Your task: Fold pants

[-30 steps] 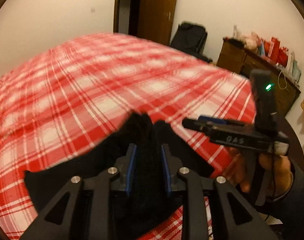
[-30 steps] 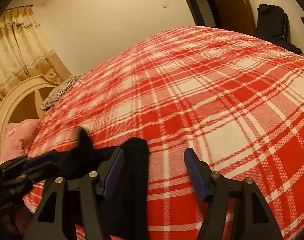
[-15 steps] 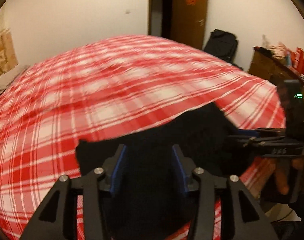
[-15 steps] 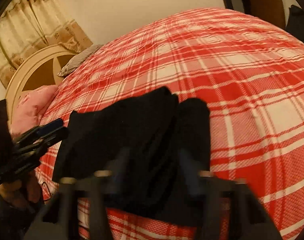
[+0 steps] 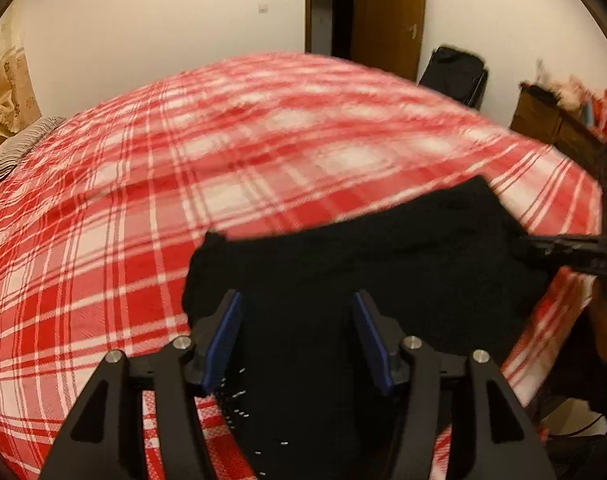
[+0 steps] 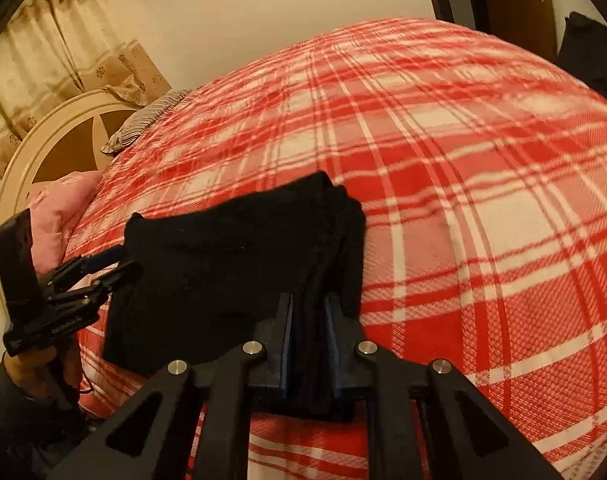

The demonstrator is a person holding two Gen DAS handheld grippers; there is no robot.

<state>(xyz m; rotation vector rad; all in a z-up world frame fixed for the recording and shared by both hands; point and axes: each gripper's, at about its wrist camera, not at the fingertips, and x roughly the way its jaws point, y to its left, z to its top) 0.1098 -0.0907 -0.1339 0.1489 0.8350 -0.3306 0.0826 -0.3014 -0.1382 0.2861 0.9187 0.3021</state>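
The black pants (image 5: 363, 248) lie folded in a compact stack at the near edge of the red plaid bed (image 5: 183, 168). My left gripper (image 5: 297, 336) is open, its blue pads either side of the cloth's left end without pinching it. My right gripper (image 6: 308, 344) is shut on the right edge of the pants (image 6: 239, 248), the folded layers squeezed between its pads. The right gripper also shows at the right of the left wrist view (image 5: 563, 250). The left gripper shows at the left of the right wrist view (image 6: 103, 270).
A striped pillow (image 6: 143, 120) and a pink pillow (image 6: 59, 208) lie by the cream headboard (image 6: 43, 144). A wooden dresser (image 5: 563, 132) with clutter, a black bag (image 5: 455, 72) and a brown door (image 5: 387, 12) stand beyond the bed.
My left gripper has let go of the pants and opened. My right gripper moved from open beside the cloth onto its right edge and shut. The pants now lie spread as a flat folded stack.
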